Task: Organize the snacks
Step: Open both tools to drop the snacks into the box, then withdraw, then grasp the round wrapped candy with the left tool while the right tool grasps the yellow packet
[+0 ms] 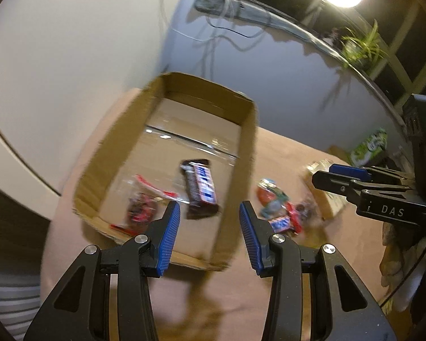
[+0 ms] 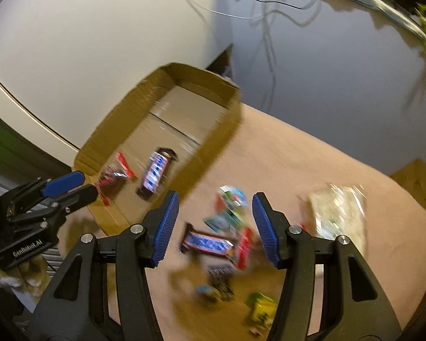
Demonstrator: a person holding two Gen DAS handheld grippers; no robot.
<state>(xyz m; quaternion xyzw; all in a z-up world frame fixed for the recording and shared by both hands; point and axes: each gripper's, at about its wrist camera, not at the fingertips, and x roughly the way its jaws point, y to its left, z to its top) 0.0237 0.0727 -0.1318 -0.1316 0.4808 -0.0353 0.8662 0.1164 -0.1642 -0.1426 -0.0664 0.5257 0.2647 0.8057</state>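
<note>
The left tongs [image 1: 210, 213] are open, and nothing is between the blue pads [image 1: 169, 236]. They hang over the near wall of a cardboard box [image 1: 238, 199]. Inside the box lie a dark candy bar [image 1: 200, 189] and, just beside it, a red and clear snack bag [image 1: 143, 201].

The right tongs [image 2: 215, 201] are open too and hold nothing. They hang over a small heap of snacks on the brown table [image 2: 298, 153], just beside the box. Under them lies another dark candy bar [image 2: 206, 243], touching a red pack [image 2: 242, 248] and a green and blue bag [image 2: 231, 204]. Nearer the camera sits a yellow and green pack [image 2: 260, 309]. A clear crinkly bag [image 2: 340, 213] lies to the right of the heap. Both views are blurry, so the words on the packs cannot be read.
</note>
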